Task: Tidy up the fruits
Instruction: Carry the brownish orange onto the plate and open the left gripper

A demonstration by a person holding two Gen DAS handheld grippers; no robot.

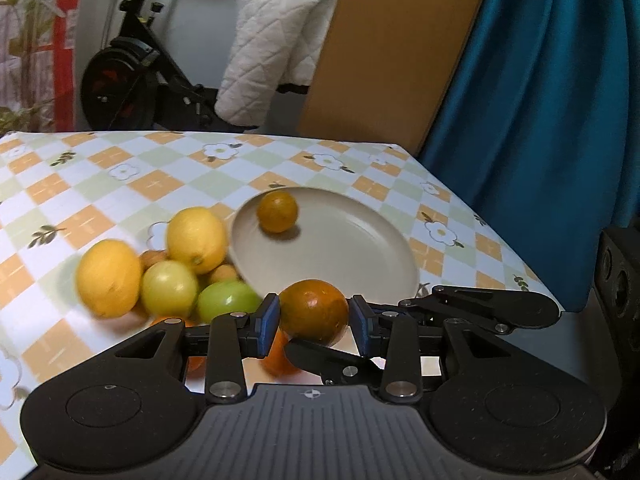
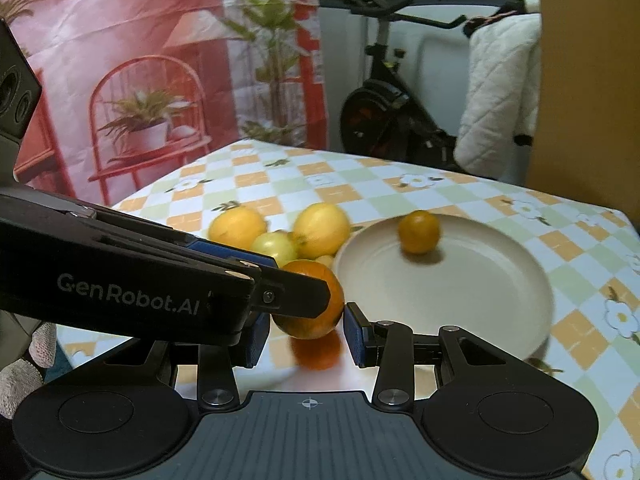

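My left gripper (image 1: pixel 314 318) is shut on a dark orange (image 1: pixel 314 311), held just above the table at the near rim of a beige plate (image 1: pixel 360 248). The right wrist view shows that orange (image 2: pixel 316 304) between the left gripper's fingers (image 2: pixel 240 256), which cross in from the left. My right gripper (image 2: pixel 306 334) is open, its pads either side of the same orange; I cannot tell if they touch it. A small orange (image 1: pixel 277 212) (image 2: pixel 419 231) lies on the plate (image 2: pixel 460 292). A pile of yellow lemons (image 1: pixel 196 239) (image 2: pixel 322 230) and green fruits (image 1: pixel 228 300) lies left of the plate.
The table has a checked flowered cloth (image 1: pixel 120 184). Another orange (image 1: pixel 276 356) lies under my left gripper. Beyond the table are an exercise bike (image 1: pixel 132 80), a white quilted cover (image 1: pixel 276 48), a brown board (image 1: pixel 392 52) and a blue curtain (image 1: pixel 540 120).
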